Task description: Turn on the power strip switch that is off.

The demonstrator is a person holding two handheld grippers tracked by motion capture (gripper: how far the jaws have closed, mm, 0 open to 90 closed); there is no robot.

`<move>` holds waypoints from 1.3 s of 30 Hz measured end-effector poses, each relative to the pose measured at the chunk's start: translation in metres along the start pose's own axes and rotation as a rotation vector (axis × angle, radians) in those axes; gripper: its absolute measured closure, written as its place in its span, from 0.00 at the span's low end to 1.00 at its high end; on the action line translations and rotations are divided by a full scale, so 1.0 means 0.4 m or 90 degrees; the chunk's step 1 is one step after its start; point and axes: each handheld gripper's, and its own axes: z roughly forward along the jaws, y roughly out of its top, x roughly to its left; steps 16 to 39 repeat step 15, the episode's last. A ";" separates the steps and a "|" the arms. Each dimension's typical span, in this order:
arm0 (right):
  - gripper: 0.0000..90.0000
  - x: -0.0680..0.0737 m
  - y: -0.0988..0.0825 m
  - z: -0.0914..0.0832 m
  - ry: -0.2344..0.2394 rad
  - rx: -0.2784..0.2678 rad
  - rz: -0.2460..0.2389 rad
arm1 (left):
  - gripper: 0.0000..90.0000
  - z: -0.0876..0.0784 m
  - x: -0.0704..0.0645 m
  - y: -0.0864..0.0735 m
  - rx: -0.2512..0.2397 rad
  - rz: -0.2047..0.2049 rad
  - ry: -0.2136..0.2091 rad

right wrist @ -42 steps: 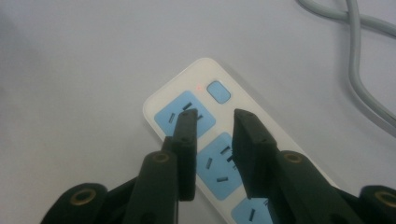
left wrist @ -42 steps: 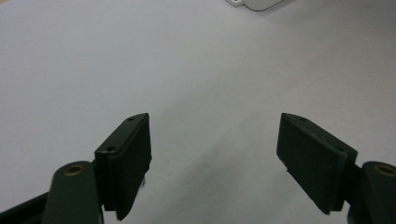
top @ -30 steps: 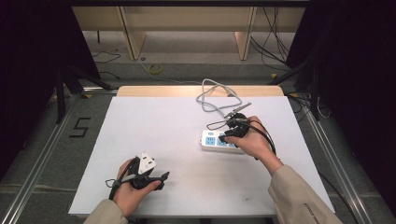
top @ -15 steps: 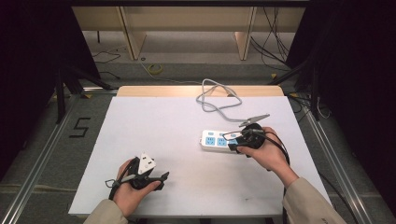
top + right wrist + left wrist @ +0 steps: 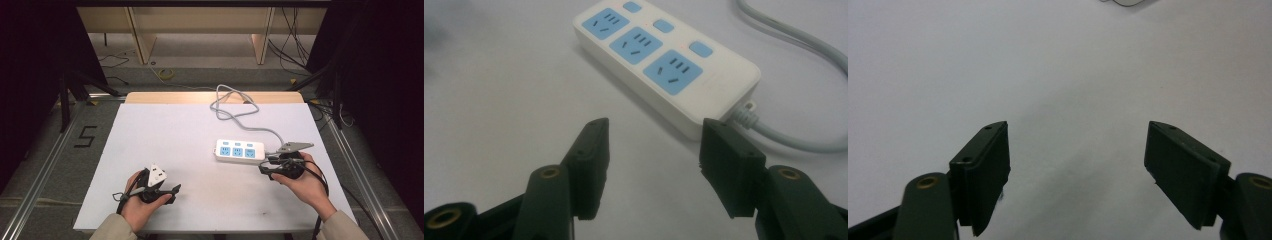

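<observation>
A white power strip (image 5: pixel 240 150) with three blue sockets lies on the white table, right of centre; the right gripper view shows the power strip (image 5: pixel 664 62) close up, just beyond the jaws. Its grey cable (image 5: pixel 235 107) loops toward the table's far edge. My right gripper (image 5: pixel 264 168) sits just off the strip's near right end, open, with nothing between its jaws. My left gripper (image 5: pixel 175 190) rests near the front left of the table, open and empty, its fingers (image 5: pixel 985 172) over bare table.
The white table (image 5: pixel 165 135) has a wooden strip along its far edge (image 5: pixel 170 96). Metal rails (image 5: pixel 50 160) run along both sides on the floor. Shelving legs and loose cables (image 5: pixel 295 40) lie beyond the table.
My right gripper has drawn back from the top of the power strip toward the right and nearer to me. The left gripper has stayed put.
</observation>
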 end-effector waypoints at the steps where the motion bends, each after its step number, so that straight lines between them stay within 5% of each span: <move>1: 0.51 0.000 -0.010 -0.006 -0.002 -0.004 0.002 | 0.29 0.000 0.000 0.000 0.000 0.001 -0.001; 12: 0.48 0.007 -0.084 -0.035 -0.010 -0.046 0.011 | 0.29 -0.001 0.002 0.000 0.001 0.000 0.003; 39: 0.46 0.008 -0.088 -0.038 -0.012 -0.056 0.013 | 0.29 0.000 0.005 0.000 0.001 0.000 0.006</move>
